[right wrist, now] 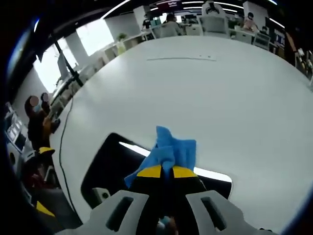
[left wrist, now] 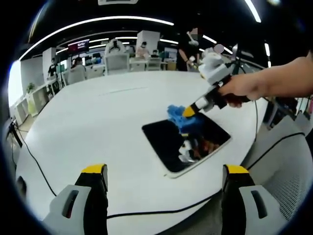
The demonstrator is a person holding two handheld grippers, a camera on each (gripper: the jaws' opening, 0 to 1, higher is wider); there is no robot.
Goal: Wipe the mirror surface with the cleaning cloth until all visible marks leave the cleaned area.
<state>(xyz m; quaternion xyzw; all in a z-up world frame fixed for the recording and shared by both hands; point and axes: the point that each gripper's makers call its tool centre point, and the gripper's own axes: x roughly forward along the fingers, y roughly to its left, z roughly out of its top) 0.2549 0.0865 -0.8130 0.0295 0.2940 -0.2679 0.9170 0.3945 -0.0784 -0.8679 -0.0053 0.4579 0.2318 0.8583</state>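
left gripper view: the left gripper [left wrist: 166, 183] is held spread apart and empty above the white table [left wrist: 88, 122]. the mirror [left wrist: 188, 144] is seen lying flat near the table edge, with the blue cloth [left wrist: 182, 117] pressed on it by the right gripper [left wrist: 190, 110].

right gripper view: the cloth [right wrist: 171, 152] is clenched between the right gripper's [right wrist: 166, 171] 2 jaws, over the mirror [right wrist: 110, 166].

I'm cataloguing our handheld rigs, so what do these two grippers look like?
The left gripper has two pale grey jaws with black inner faces, yellow tips and a slot in each side. The right gripper matches: grey slotted jaw bodies, black inner parts, yellow tips. In the left gripper view it carries a whitish-grey body and a black handle. No sleeve is visible.
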